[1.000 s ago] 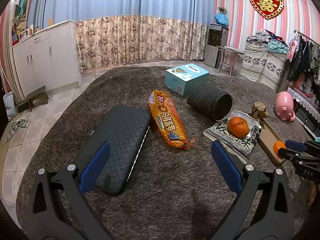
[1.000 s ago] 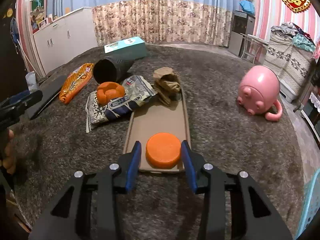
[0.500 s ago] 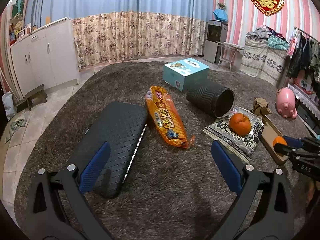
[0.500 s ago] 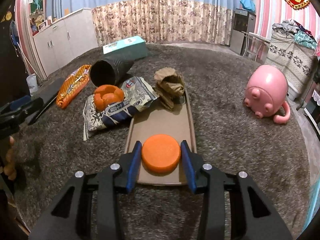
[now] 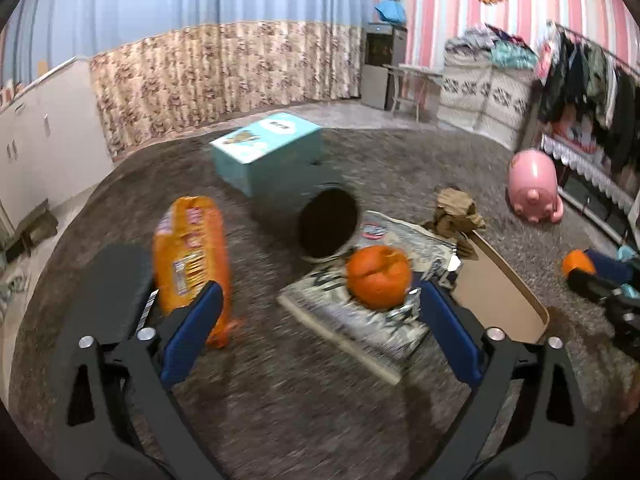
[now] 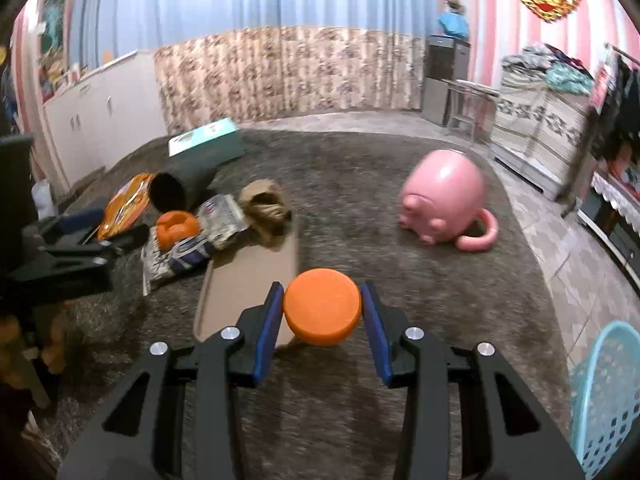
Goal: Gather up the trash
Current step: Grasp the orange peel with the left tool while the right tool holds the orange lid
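Two grippers are over a grey rug strewn with rubbish. The left gripper is spread wide and holds nothing, with an orange snack packet beyond its left finger and an orange peel on a silver wrapper between its tips. The right gripper is clamped on an orange disc above the near end of a cardboard tray, with a pink pig-shaped toy further right.
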`<state>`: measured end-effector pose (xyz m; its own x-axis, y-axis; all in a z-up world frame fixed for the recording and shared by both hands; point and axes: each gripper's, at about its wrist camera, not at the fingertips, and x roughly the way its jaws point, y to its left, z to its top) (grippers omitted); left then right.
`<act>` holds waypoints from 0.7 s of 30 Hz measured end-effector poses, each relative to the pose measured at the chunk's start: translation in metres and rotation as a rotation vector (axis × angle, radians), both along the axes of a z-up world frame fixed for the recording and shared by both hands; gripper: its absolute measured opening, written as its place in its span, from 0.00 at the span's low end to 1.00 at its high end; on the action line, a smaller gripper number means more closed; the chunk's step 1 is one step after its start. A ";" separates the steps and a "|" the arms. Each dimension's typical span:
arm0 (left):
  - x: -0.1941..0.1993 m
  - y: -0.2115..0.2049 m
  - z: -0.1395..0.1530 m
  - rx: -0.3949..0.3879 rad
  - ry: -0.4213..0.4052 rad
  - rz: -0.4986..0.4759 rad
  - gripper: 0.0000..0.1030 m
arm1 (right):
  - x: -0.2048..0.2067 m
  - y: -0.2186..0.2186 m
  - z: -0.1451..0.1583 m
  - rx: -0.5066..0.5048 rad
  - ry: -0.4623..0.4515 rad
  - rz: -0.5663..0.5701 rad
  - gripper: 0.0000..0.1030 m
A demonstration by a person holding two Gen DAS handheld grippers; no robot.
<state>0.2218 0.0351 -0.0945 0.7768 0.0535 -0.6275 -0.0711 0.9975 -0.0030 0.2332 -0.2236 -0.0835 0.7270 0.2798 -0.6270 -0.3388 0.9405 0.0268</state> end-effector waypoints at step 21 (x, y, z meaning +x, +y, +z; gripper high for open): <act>0.024 -0.014 -0.012 -0.055 0.063 -0.080 0.31 | -0.009 -0.052 0.006 0.061 -0.018 -0.108 0.39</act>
<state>0.2454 0.0212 -0.1066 0.7360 -0.0433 -0.6756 0.0073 0.9984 -0.0561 0.2238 -0.2759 -0.0776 0.7660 0.2365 -0.5977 -0.2365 0.9683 0.0801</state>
